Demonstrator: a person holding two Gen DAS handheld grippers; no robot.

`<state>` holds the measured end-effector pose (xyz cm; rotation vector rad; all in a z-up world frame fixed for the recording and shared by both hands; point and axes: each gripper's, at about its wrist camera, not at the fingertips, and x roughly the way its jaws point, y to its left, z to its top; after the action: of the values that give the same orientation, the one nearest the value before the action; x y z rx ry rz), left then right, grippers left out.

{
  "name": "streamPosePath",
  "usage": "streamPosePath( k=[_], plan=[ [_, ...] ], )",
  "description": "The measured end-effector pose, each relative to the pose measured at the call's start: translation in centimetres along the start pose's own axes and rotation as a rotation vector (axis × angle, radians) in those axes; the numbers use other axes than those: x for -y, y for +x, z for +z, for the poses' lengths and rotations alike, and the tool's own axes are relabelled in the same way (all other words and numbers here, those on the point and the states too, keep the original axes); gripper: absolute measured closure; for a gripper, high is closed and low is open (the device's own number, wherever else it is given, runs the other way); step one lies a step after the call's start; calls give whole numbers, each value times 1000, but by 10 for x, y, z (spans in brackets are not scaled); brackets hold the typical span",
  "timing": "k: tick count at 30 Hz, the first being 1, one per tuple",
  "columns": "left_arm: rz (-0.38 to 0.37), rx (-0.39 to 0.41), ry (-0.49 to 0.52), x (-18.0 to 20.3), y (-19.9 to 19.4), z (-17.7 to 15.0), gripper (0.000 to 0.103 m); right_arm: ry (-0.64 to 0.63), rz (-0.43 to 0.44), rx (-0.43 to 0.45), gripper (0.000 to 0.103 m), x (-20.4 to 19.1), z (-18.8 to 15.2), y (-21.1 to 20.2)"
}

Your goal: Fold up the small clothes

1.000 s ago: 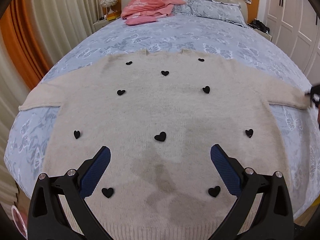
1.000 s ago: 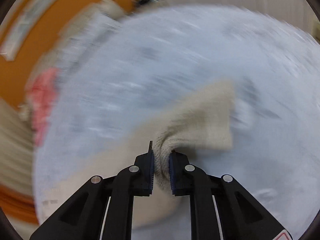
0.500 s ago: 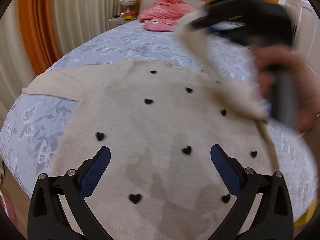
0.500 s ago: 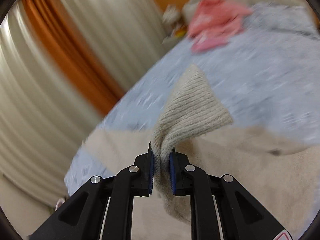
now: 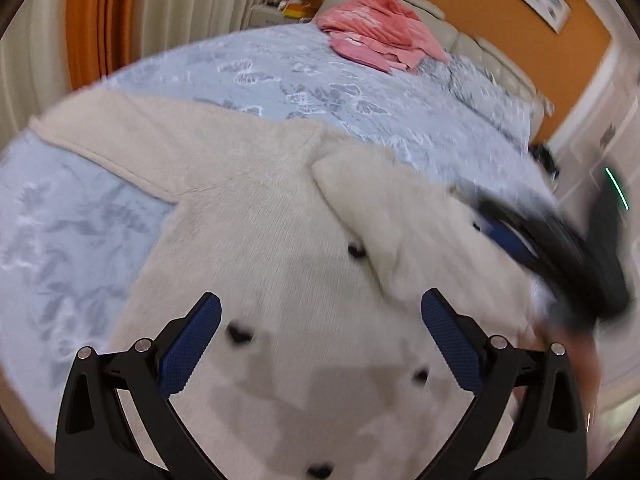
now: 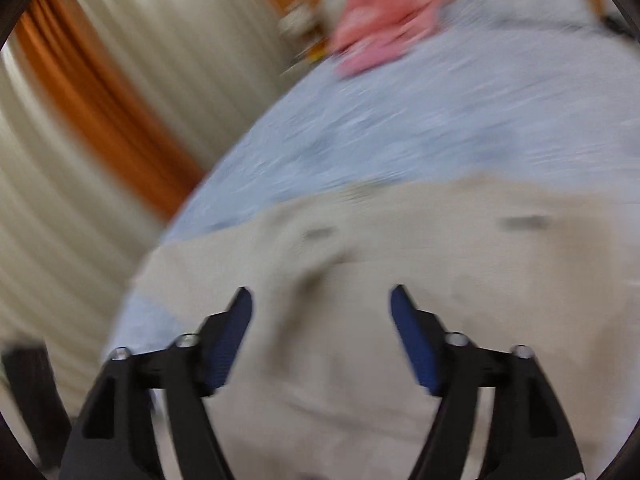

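A cream knitted sweater [image 5: 256, 240] with small black hearts lies spread on the blue bed. Its right sleeve [image 5: 360, 216] is folded over onto the body; its left sleeve [image 5: 112, 136] lies stretched out to the left. My left gripper [image 5: 320, 320] is open and empty, hovering over the sweater's lower part. My right gripper [image 6: 322, 312] is open and empty above the sweater [image 6: 360, 280]; it also shows blurred at the right of the left wrist view [image 5: 560, 256]. The right wrist view is motion-blurred.
The bed [image 5: 280, 76] has a blue butterfly-print cover. A pile of pink clothes [image 5: 376, 40] lies near the headboard, with pillows [image 5: 476, 76] beside it. Orange and cream curtains [image 5: 100, 20] hang at the left. White wardrobe doors [image 5: 600, 120] stand at the right.
My right gripper carried the right sleeve across over the sweater's body, opened and let it go. The sleeve now lies folded on the body. My left gripper stayed open and swung leftward.
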<state>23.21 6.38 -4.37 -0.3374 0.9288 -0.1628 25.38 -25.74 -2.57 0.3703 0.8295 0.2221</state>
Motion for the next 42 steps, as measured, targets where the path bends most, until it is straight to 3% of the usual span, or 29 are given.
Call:
streamPosePath(
  k=[3,6,8,10,11,13,14,15,16,17,20,21,23,24,26,27,28,32,34,36,38,40,41,42],
  plan=[
    [-38,-34,-70,1,32,26,5,-43,-250,1,31,56,-31,-50],
    [-55,-37,-60,22,48,37,5,-22,-334,-79,30,97,-60,-58],
    [-37,-43,29,50,57,35,5,-55,-371,-135,30,109,-73,-52],
    [25,-65,196,88,74,25,5,-112,-392,-154,31,109,-81,-37],
    [105,-82,285,104,90,20,5,-130,-405,-156,31,105,-82,-26],
    [223,-86,319,110,112,19,9,-131,-418,-140,31,106,-78,-15],
    [239,-79,291,106,118,22,19,-118,-416,-130,33,103,-75,-9],
    [247,-66,224,96,122,30,32,-84,-394,-113,44,108,-66,-6],
    [245,-49,166,85,120,37,39,-55,-362,-103,73,109,-61,-6],
    [225,-23,91,70,115,44,47,-15,-336,-88,81,113,-57,-8],
    [187,59,-96,27,96,54,52,128,-325,3,85,139,-53,-34],
    [202,70,-141,14,94,54,52,185,-353,12,93,155,-62,-41],
    [254,24,-206,-14,104,47,53,293,-370,-17,96,188,-80,-45],
    [237,10,-209,-24,108,40,55,331,-333,-11,98,198,-86,-48],
    [250,47,-117,-12,98,37,49,363,-283,-13,86,206,-86,-61],
    [246,47,-101,-8,96,36,40,345,-303,-23,65,204,-84,-66],
    [219,48,-98,-2,91,35,36,314,-333,-22,55,198,-79,-75],
    [171,22,-79,15,89,38,14,224,-318,30,53,176,-55,-98],
    [130,-50,-73,21,102,37,13,201,-296,36,46,173,-34,-93],
    [95,-104,-81,20,111,33,12,187,-293,36,45,176,-10,-78],
    [87,-91,-51,29,112,31,14,206,-300,33,45,180,2,-66],
    [76,-101,42,41,117,29,53,243,-274,35,45,186,13,-56],
    [83,-106,73,43,120,31,82,250,-274,31,45,185,19,-49],
    [91,-100,92,42,120,34,94,247,-282,29,45,185,23,-44]
  ],
)
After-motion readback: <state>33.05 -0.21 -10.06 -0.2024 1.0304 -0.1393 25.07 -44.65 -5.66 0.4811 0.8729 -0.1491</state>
